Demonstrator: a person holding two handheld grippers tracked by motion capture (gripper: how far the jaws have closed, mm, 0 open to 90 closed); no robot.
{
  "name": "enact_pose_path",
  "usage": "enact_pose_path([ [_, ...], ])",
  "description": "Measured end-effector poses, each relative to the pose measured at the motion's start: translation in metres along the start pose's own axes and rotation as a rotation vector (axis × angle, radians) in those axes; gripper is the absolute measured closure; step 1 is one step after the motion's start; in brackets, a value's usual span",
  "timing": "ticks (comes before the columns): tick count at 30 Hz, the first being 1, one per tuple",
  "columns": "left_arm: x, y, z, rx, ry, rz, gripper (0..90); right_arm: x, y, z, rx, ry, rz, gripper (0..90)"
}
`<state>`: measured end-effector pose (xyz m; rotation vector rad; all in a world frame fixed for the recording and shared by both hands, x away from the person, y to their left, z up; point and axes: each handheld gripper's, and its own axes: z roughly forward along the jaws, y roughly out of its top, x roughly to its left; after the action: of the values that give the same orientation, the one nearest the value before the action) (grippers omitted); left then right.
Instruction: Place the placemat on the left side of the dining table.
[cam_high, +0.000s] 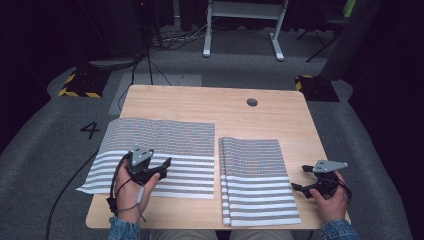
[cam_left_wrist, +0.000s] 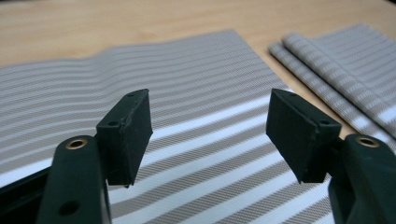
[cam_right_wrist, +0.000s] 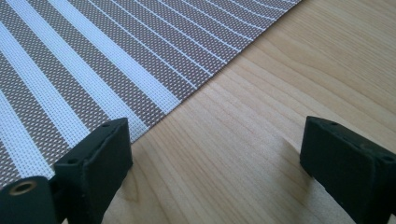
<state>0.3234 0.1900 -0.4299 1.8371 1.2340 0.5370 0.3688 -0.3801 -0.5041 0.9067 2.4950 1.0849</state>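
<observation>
A striped grey-and-white placemat (cam_high: 160, 142) lies flat on the left half of the wooden table (cam_high: 210, 102). Its left edge hangs over the table's side. To its right sits a stack of similar striped mats (cam_high: 255, 175). My left gripper (cam_high: 162, 168) hovers open over the flat mat's near part. In the left gripper view the left gripper (cam_left_wrist: 210, 133) has the flat mat (cam_left_wrist: 187, 93) beneath it, with the stack (cam_left_wrist: 345, 60) off to the right. My right gripper (cam_high: 299, 178) stands open beside the stack's right edge. In the right gripper view the right gripper (cam_right_wrist: 215, 158) is low over bare wood, next to the mat edge (cam_right_wrist: 93, 60).
A round cable hole (cam_high: 252, 102) sits in the far right part of the tabletop. Beyond the table stand a white desk frame (cam_high: 245, 30) and yellow-black floor markers (cam_high: 77, 85). A cable (cam_high: 70, 185) runs along the grey floor at left.
</observation>
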Motion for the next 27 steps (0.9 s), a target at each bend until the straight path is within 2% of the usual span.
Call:
enact_pose_path([
  [3,-0.01,-0.004,0.016,0.06,-0.037,0.011,29.5,0.0,0.0,0.0,0.0,0.0,0.0,9.3],
  [7,-0.027,-0.014,0.041,0.168,-0.091,0.054,28.0,0.0,0.0,0.0,0.0,0.0,0.0,9.3],
  [14,-0.045,-0.026,0.07,0.309,-0.131,0.127,27.2,0.0,0.0,0.0,0.0,0.0,0.0,9.3],
  [15,-0.047,-0.027,0.072,0.322,-0.122,0.134,26.9,0.0,0.0,0.0,0.0,0.0,0.0,9.3],
  [19,-0.053,-0.028,0.078,0.333,-0.102,0.163,23.3,0.0,0.0,0.0,0.0,0.0,0.0,9.3],
  [21,-0.056,-0.029,0.079,0.325,-0.078,0.184,22.1,0.0,0.0,0.0,-0.003,0.0,0.001,9.3],
  [27,-0.059,-0.031,0.079,0.319,-0.071,0.167,20.7,0.0,0.0,0.0,-0.003,0.0,0.001,9.3],
])
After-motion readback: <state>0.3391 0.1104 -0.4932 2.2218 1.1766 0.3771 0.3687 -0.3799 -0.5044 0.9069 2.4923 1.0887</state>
